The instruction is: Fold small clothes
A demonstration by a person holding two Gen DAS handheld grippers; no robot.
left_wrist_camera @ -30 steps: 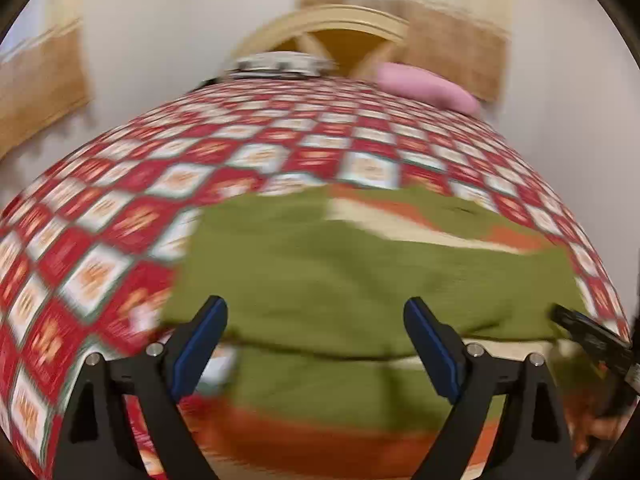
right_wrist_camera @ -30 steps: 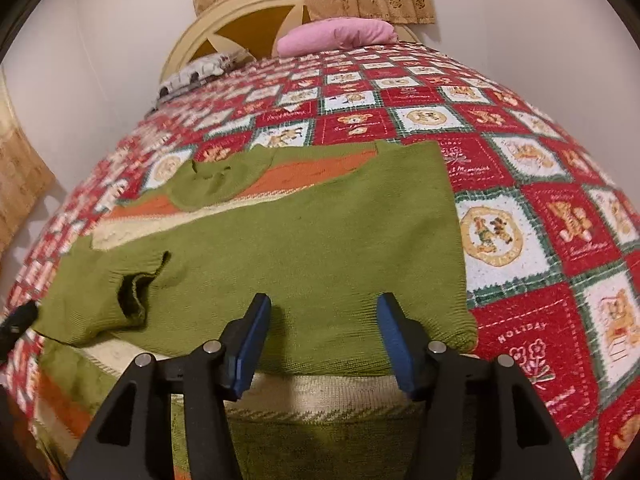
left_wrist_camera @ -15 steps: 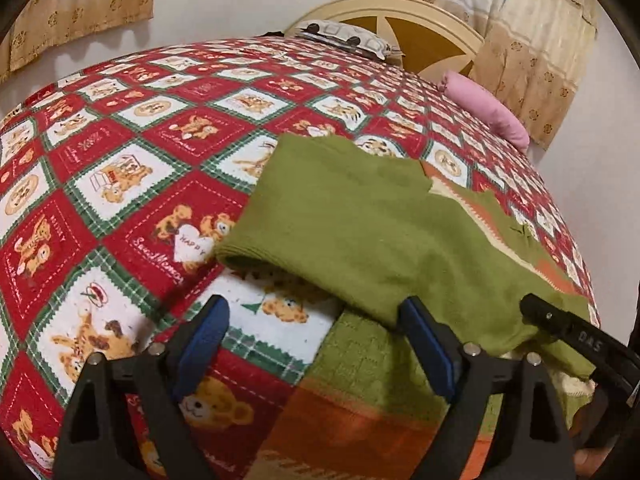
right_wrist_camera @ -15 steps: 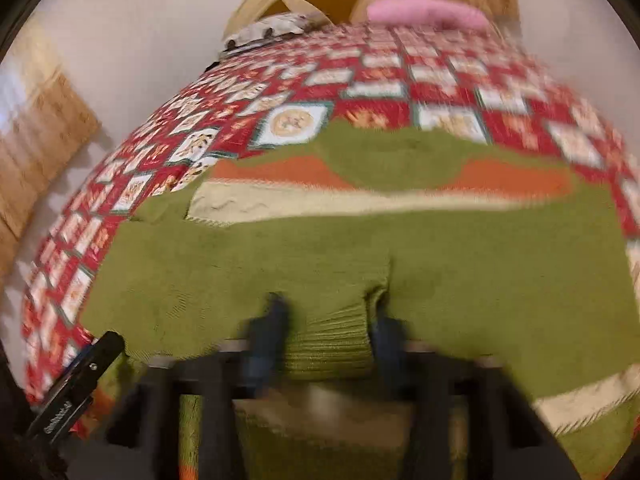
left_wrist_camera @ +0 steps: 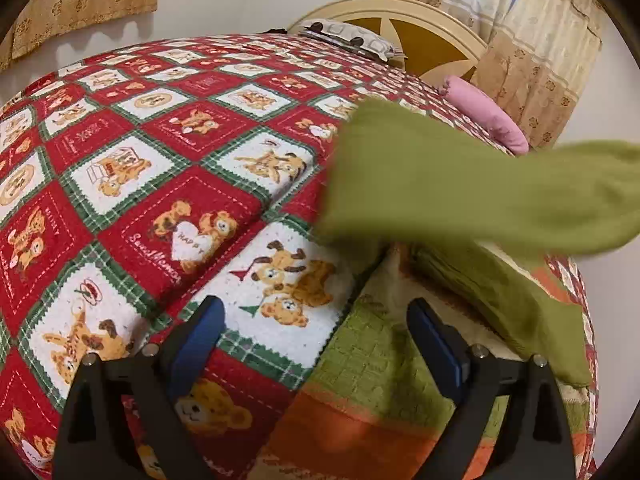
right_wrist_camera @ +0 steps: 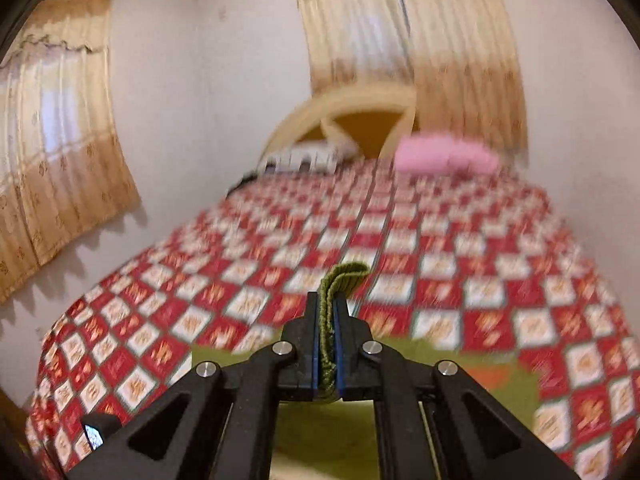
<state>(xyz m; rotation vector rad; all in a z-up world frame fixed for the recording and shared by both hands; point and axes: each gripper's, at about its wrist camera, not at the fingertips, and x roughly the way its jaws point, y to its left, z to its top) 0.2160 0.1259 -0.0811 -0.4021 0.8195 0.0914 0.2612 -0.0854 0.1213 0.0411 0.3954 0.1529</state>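
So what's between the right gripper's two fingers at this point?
In the right wrist view, the green sweater's ribbed edge is pinched between the shut right gripper's fingers.

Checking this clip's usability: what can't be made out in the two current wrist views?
- Left wrist view: the lifted sleeve is motion-blurred and cut by the right edge, hiding what holds it.
- Right wrist view: the sweater body sits behind the right claw; the bedspread pattern is smeared.

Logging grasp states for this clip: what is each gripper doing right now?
Left gripper: open, holding nothing.
Right gripper: shut on the green sweater cuff.
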